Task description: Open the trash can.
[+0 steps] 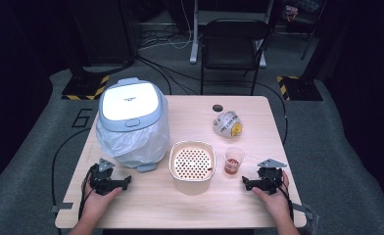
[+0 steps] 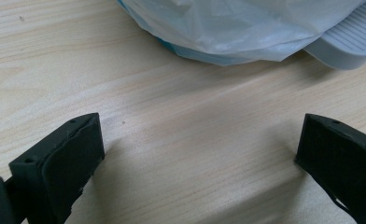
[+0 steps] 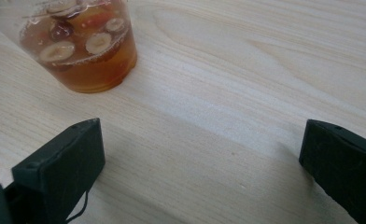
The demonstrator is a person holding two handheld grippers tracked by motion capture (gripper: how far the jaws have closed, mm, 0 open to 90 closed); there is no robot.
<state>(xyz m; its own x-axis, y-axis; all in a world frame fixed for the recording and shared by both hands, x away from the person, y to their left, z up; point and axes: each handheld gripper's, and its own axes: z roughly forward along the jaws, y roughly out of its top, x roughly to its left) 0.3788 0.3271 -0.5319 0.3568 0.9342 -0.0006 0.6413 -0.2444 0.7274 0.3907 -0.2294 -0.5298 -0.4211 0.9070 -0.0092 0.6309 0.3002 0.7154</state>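
Right gripper (image 1: 249,184) rests near the desk's front edge, nearest the cup (image 1: 234,161).
Both grippers gape wide, holding nothing; the cup stands just beyond it, toward the strainer bowl (image 1: 192,160); left gripper (image 1: 123,182) faces the bin (image 1: 131,122).

Open left gripper (image 2: 200,154) over wooden table (image 2: 172,121), plastic bag (image 2: 237,23), grey pedal (image 2: 354,42)

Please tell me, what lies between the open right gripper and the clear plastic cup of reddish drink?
Nothing: bare pale wooden table separates the right gripper, jaws open, from the clear plastic cup of reddish drink with fruit pieces, as the right gripper view shows.
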